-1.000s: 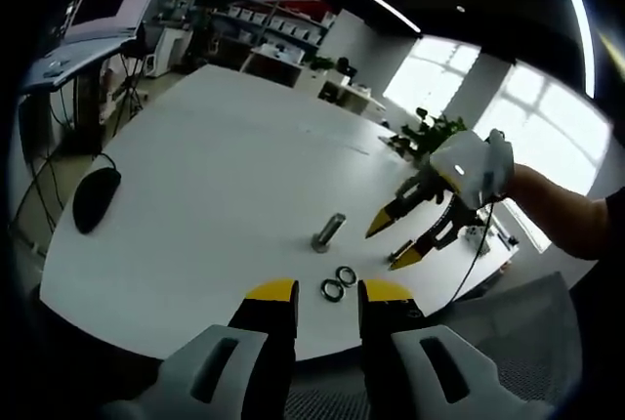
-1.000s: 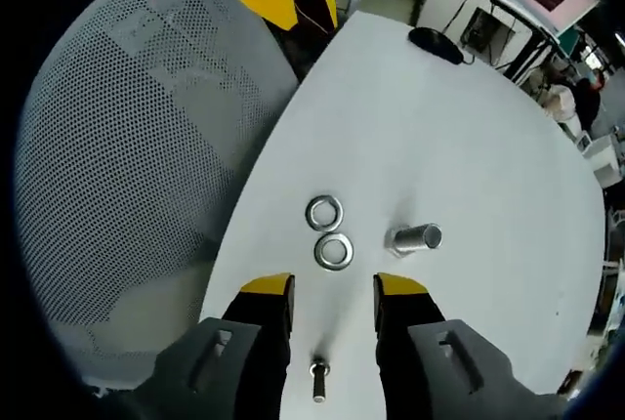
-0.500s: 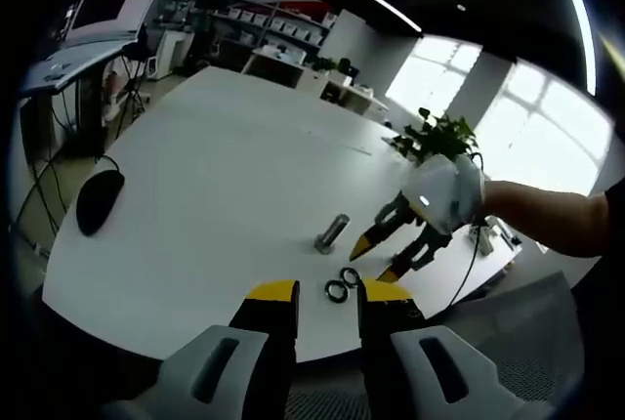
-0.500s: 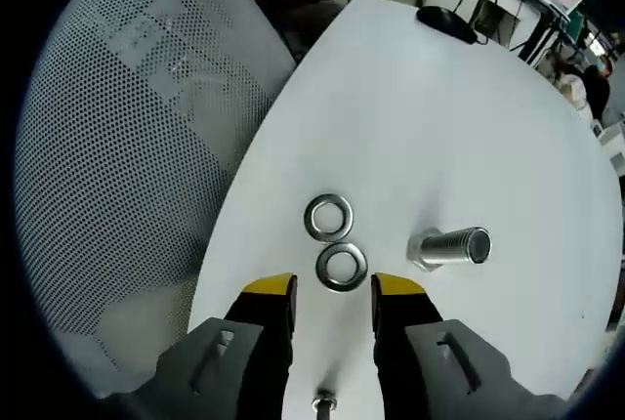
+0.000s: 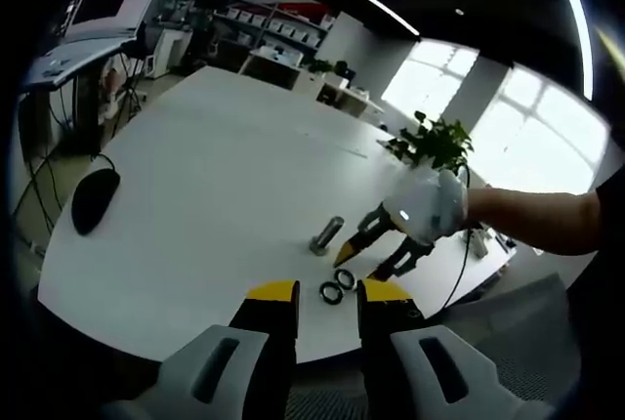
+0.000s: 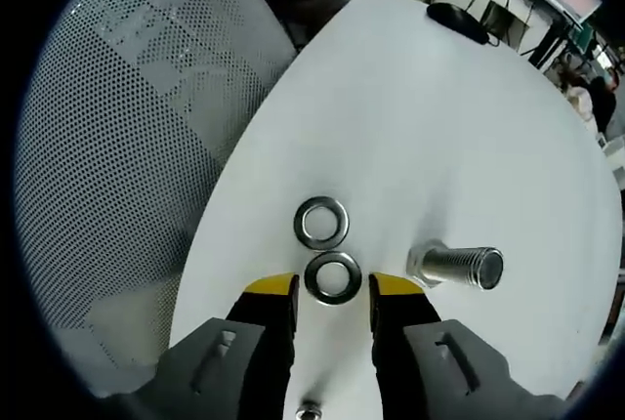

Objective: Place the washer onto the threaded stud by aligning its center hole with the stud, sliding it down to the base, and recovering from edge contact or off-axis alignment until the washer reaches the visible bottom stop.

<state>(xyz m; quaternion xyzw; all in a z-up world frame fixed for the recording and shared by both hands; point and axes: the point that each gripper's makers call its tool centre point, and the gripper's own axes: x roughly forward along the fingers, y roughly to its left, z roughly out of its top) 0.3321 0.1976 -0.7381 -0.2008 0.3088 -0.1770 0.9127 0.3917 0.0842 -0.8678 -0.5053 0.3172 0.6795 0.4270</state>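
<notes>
Two steel washers lie side by side on the white table [image 6: 430, 117]: one [image 6: 333, 276] sits just ahead of my right gripper [image 6: 332, 296], between its open yellow tips, the other [image 6: 321, 223] a little farther out. The threaded stud [image 6: 457, 267] stands upright on its base to their right. In the left gripper view the washers [image 5: 338, 285] lie just beyond my open left gripper [image 5: 327, 295], the stud [image 5: 327, 234] stands behind them, and the right gripper [image 5: 369, 256] reaches down to the washers from the right.
A grey mesh chair back [image 6: 127, 127] stands along the table's near edge. A black mouse [image 5: 94, 198] lies at the table's far side. A small bolt [image 6: 310, 408] lies between my right gripper's jaws, close to the camera. A potted plant [image 5: 436, 139] stands behind.
My right gripper has moved down and forward to the washers, so the near washer now sits between its tips. The left gripper has stayed put.
</notes>
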